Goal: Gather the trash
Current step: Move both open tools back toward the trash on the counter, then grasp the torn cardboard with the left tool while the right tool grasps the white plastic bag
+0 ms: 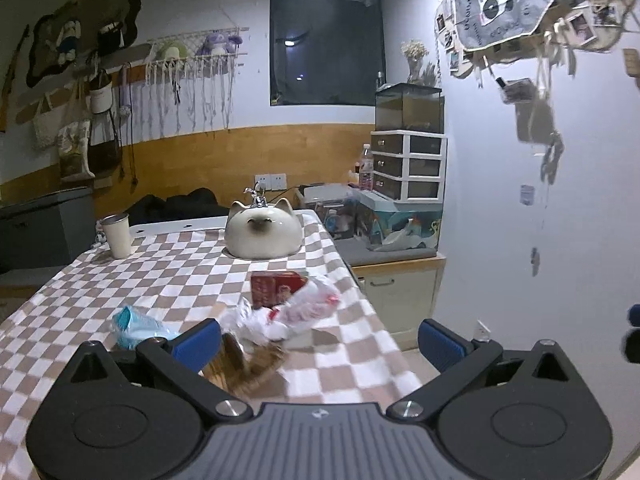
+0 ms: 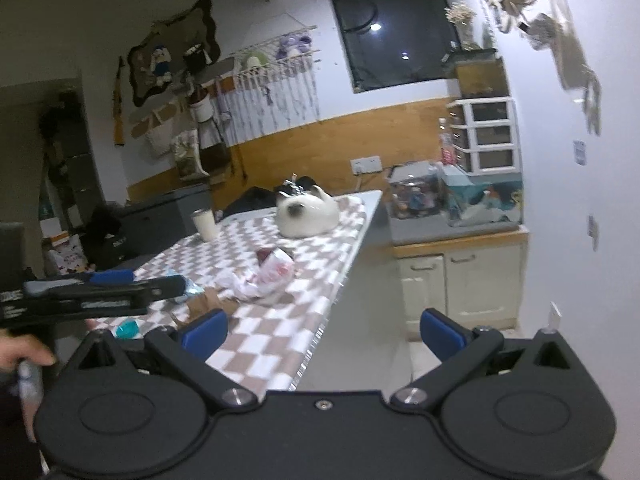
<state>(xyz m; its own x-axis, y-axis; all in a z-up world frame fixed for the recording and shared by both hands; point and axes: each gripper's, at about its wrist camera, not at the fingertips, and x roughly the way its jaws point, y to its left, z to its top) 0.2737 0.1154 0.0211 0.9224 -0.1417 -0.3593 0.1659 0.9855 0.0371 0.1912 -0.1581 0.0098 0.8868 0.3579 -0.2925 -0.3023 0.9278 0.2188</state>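
Reaching for the first scrap on the desk (image 1: 168,276).
Left gripper (image 1: 320,338) and right gripper (image 2: 324,326) both gape empty; the blurred brown wrapper (image 1: 248,364), probably paper, wants the left lowered onto it.

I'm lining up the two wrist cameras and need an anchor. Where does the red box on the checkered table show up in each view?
Left wrist view: the red box stands just below centre, behind the white crumpled plastic bag.
Right wrist view: only its dark red top peeks out behind that bag, left of centre.
Shared landmark: the cat-shaped ceramic at the table's far end.
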